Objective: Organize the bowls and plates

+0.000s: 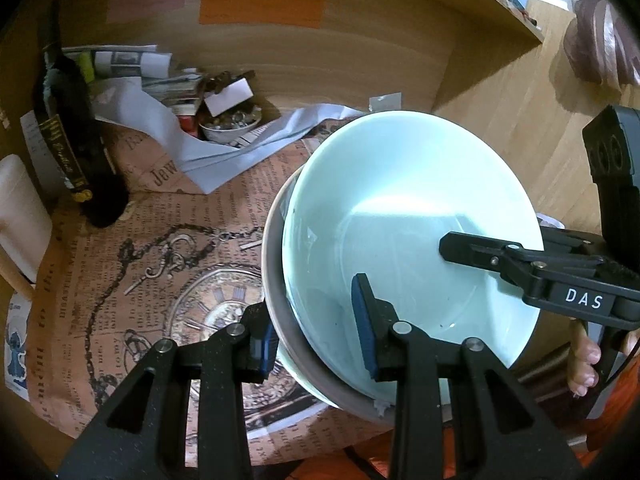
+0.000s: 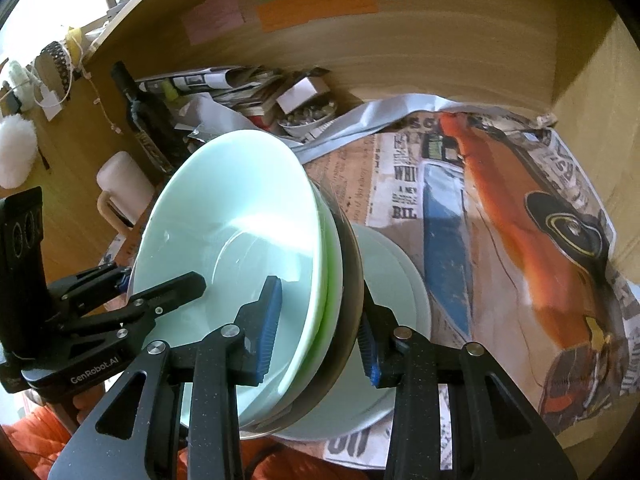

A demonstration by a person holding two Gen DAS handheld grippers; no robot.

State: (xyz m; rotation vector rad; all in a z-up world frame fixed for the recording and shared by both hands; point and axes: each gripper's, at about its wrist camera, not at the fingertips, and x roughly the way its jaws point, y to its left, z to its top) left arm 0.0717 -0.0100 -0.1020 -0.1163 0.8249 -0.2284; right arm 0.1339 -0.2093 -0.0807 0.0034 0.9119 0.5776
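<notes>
A pale green bowl (image 1: 404,216) (image 2: 236,220) sits nested in a stack of bowls with a darker grey-brown outer bowl (image 1: 280,312) (image 2: 352,280). My left gripper (image 1: 316,332) is shut on the stack's near-left rim, one pad inside, one outside. My right gripper (image 2: 320,336) is shut on the opposite rim the same way; it shows in the left wrist view (image 1: 480,254). The left gripper shows in the right wrist view (image 2: 160,288). The stack is tilted, over a pale plate (image 2: 400,292) lying on the newspaper.
Newspaper (image 1: 140,260) (image 2: 500,220) lines a wooden shelf compartment. A dark wine bottle (image 1: 76,140) (image 2: 148,120), a white mug (image 2: 120,188), crumpled paper and a small bowl of bits (image 1: 232,124) stand at the back. A wooden wall (image 2: 592,120) rises on the right.
</notes>
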